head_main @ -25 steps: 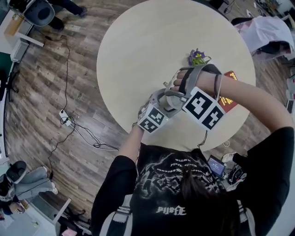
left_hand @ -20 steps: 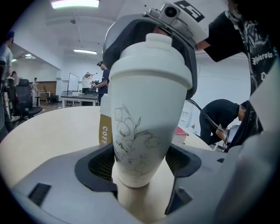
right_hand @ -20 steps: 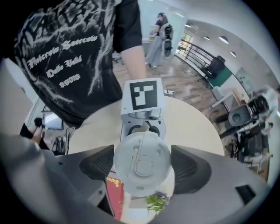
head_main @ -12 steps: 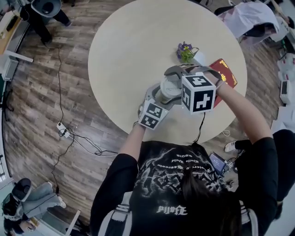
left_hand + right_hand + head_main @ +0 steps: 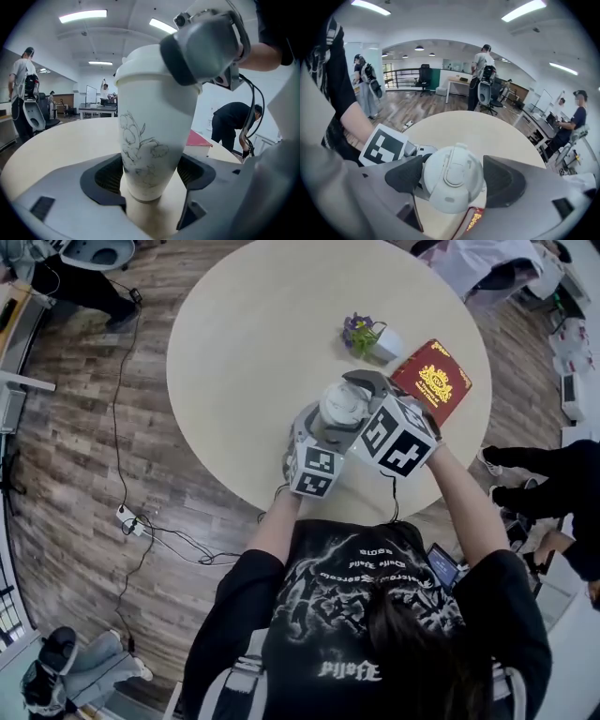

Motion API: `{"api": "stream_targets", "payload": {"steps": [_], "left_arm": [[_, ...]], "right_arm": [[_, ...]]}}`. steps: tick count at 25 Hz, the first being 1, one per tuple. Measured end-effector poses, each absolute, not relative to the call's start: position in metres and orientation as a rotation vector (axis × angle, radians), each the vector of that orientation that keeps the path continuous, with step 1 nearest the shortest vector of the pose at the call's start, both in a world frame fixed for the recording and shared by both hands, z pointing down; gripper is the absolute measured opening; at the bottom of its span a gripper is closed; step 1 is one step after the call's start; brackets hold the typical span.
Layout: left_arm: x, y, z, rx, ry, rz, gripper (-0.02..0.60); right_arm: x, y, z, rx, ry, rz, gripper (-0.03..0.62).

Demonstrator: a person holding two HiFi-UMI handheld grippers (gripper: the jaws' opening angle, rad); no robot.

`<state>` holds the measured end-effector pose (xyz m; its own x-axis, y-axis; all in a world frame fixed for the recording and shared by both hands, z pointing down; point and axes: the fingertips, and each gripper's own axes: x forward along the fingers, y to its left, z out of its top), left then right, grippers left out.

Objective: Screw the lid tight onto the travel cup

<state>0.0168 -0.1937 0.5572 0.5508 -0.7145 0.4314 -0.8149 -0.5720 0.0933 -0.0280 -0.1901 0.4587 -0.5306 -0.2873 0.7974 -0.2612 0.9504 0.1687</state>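
Note:
A white travel cup (image 5: 150, 140) with a line-drawn flower stands upright on the round table (image 5: 253, 352), near its front edge. My left gripper (image 5: 152, 176) is shut on the cup's lower body, a dark pad pressing on each side. The white lid (image 5: 452, 185) sits on top of the cup (image 5: 342, 406). My right gripper (image 5: 452, 180) comes down from above and is shut on the lid, one pad on either side of its rim. In the head view the left gripper (image 5: 321, 427) and right gripper (image 5: 361, 399) meet at the cup.
A small pot of purple flowers (image 5: 361, 334) and a red book (image 5: 433, 381) lie just behind the cup on the table. A cable (image 5: 169, 531) trails on the wooden floor at the left. A person in black (image 5: 553, 465) stands at the right.
My right gripper has turned about the lid, its marker cube swinging round. The left gripper keeps its hold on the cup. The head camera has shifted.

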Motion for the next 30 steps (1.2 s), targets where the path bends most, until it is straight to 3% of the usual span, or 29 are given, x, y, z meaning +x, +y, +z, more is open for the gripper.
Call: {"api": "stream_targets", "payload": {"steps": [9,14,17,21,30], "left_arm": [[0.018,-0.198,0.557,2.477,-1.342,0.509,0.379],[0.021,-0.199,0.554,2.491,-1.319,0.493,0.379],[0.023,-0.196,0.554,2.507,-1.273,0.478,0.379],[0.028,-0.189,0.556,2.610,-1.085,0.519,0.380],[0.027,-0.186,0.556,2.717,-0.796,0.585,0.380]], "right_arm": [[-0.019,-0.206,0.452,0.908,-2.187,0.158,0.408],[-0.016,-0.206,0.450,0.873,-2.183,0.169,0.413],[-0.016,-0.200,0.448,0.745,-2.243,0.167,0.414],[-0.019,-0.191,0.421,0.438,-2.392,0.072,0.472],[-0.001,-0.166,0.419,-0.559,-1.931,-0.742,0.491]]}}
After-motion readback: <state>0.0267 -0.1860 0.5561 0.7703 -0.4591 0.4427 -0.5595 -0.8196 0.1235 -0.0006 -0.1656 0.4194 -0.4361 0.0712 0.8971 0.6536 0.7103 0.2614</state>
